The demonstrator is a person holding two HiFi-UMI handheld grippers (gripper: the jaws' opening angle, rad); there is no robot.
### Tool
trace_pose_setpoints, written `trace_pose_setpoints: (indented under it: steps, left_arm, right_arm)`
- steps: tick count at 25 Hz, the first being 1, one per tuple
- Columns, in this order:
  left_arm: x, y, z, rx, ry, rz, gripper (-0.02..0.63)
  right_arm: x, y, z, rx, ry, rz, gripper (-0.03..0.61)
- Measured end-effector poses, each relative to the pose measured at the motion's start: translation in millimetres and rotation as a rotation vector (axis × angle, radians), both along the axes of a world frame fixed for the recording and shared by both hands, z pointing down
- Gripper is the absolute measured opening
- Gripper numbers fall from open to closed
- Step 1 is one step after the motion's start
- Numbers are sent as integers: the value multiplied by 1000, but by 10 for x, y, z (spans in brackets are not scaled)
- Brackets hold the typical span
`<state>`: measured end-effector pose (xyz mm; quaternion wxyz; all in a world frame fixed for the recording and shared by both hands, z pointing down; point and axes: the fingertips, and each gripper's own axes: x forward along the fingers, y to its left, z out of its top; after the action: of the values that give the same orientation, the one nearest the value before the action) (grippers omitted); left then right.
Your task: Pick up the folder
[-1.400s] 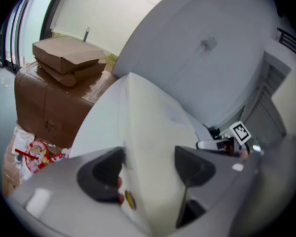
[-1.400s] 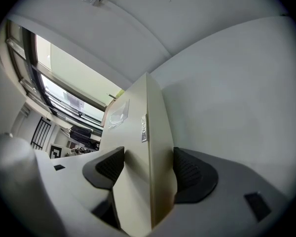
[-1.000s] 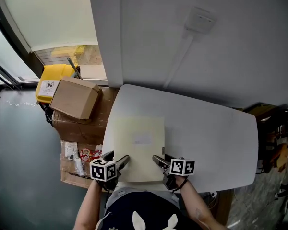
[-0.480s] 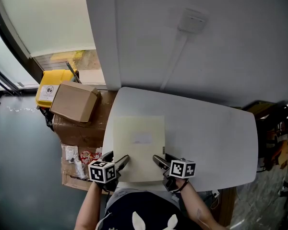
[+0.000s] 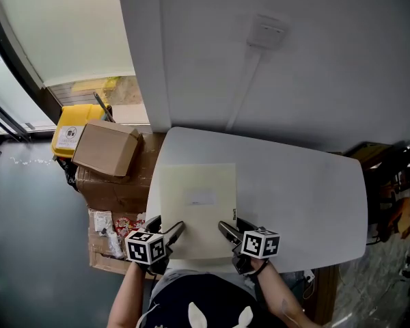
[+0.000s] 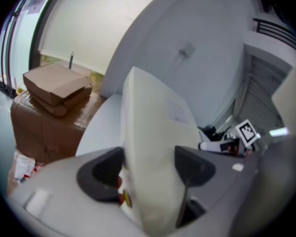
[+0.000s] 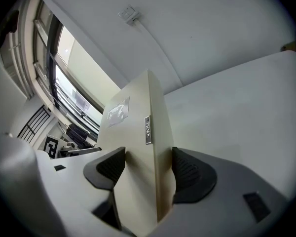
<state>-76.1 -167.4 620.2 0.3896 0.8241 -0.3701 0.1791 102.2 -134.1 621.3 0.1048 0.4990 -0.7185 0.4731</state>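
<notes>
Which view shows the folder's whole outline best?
Head view: the whole folder shows over the white table, left gripper and right gripper on its near corners. Each gripper view shows only a foreshortened edge clamped between its own jaws.

Head view steeply down over table (image 5: 314, 183), gripper views close, facing wall (image 5: 307, 80), all sharing folder (image 5: 198, 203)
</notes>
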Motion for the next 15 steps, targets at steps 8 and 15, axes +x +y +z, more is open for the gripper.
trace_pose_setpoints:
  steps: [8,15]
  left_arm:
    - [51,-27,-223,72,5,18,327]
    - [106,-25,-416,119,23,16,327]
  right_arm:
    - [42,7,-235,71,33,18,298]
    - [96,30,-432,128,50,50,298]
